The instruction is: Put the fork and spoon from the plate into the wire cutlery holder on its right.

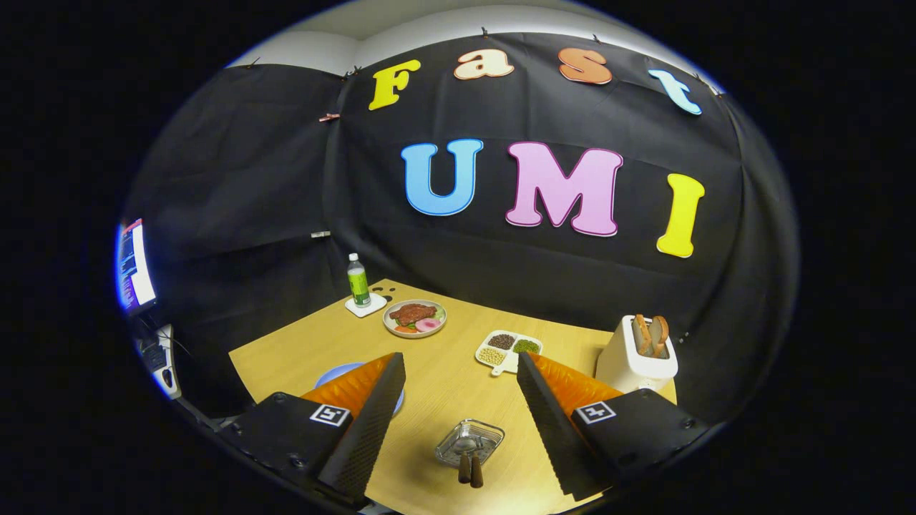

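Your gripper [458,400] stands wide open above the worktop [436,386], holding nothing. Between its fingers sits the wire cutlery holder [469,442], two brown handles [470,470] inside it.

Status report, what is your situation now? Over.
Jaws open, holding nothing. Between them the wire cutlery holder, two brown handles sticking out. Nothing blocks it.
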`<act>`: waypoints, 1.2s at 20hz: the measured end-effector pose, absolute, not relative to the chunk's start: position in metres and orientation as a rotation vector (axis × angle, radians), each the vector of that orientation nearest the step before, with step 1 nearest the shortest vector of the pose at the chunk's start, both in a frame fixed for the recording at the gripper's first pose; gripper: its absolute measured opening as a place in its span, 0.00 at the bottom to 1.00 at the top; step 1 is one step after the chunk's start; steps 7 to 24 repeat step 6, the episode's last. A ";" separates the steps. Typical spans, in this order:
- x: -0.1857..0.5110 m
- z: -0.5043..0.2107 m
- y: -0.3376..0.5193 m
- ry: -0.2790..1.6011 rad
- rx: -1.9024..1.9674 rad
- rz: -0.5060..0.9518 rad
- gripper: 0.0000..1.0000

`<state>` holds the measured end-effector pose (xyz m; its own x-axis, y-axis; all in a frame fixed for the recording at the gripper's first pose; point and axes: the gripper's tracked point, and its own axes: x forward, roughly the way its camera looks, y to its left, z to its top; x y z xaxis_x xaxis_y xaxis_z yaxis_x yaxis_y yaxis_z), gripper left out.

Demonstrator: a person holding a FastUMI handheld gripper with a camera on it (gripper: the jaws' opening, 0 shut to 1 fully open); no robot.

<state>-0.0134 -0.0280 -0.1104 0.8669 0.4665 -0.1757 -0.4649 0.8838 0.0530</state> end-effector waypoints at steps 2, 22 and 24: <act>-0.009 -0.108 -0.023 0.187 0.010 0.506 0.98; -0.001 -0.099 -0.018 0.172 -0.004 0.520 0.98; -0.001 -0.099 -0.018 0.172 -0.004 0.520 0.98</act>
